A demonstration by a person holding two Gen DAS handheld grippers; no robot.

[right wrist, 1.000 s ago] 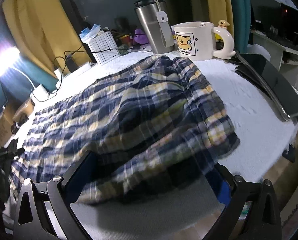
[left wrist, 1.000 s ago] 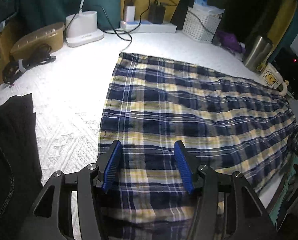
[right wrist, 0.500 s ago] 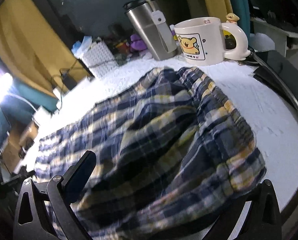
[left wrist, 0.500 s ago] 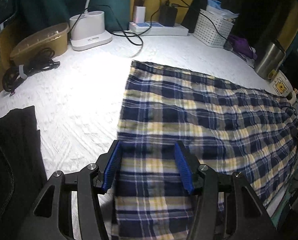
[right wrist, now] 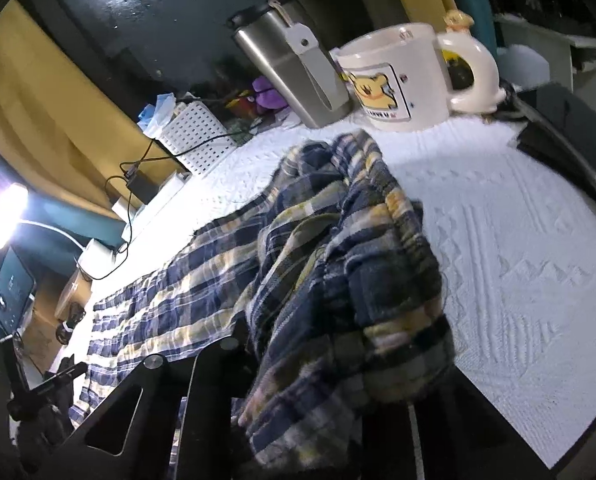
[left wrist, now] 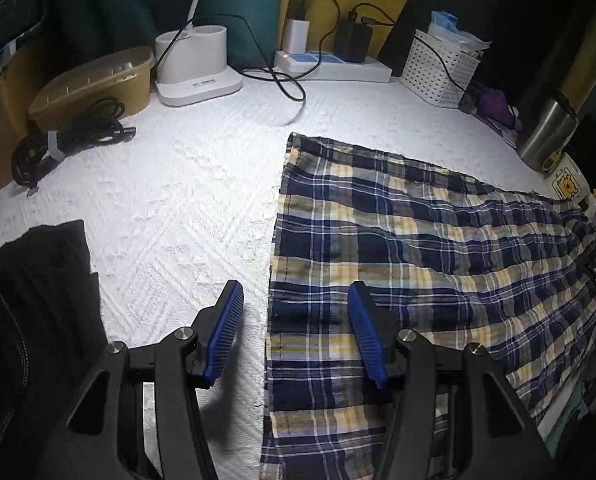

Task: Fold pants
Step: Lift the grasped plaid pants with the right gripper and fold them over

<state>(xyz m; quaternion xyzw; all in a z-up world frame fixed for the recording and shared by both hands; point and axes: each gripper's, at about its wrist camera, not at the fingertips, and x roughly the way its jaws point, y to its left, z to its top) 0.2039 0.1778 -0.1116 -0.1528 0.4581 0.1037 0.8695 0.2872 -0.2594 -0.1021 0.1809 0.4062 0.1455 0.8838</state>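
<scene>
- White table (left wrist: pixel 185 208) carries plaid pants (left wrist: pixel 418 264).
- Left tongs (left wrist: pixel 295 334) are released, straddling the pants' left edge.
- Right tongs (right wrist: pixel 322 360) grasp the bunched waistband.

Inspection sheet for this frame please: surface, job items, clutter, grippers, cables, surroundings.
Surface: white textured cover, brightly lit.
Job's things: plaid pants lie flat; waistband end bunched and raised in the right view.
Clutter: bear mug, steel tumbler, white basket, brown tub.
Grippers: left gripper open, astride the pants' leg-end edge; right gripper fingers hidden under cloth.
Cables: coiled black cable; power strip with chargers.
Surroundings: yellow and teal curtains.
</scene>
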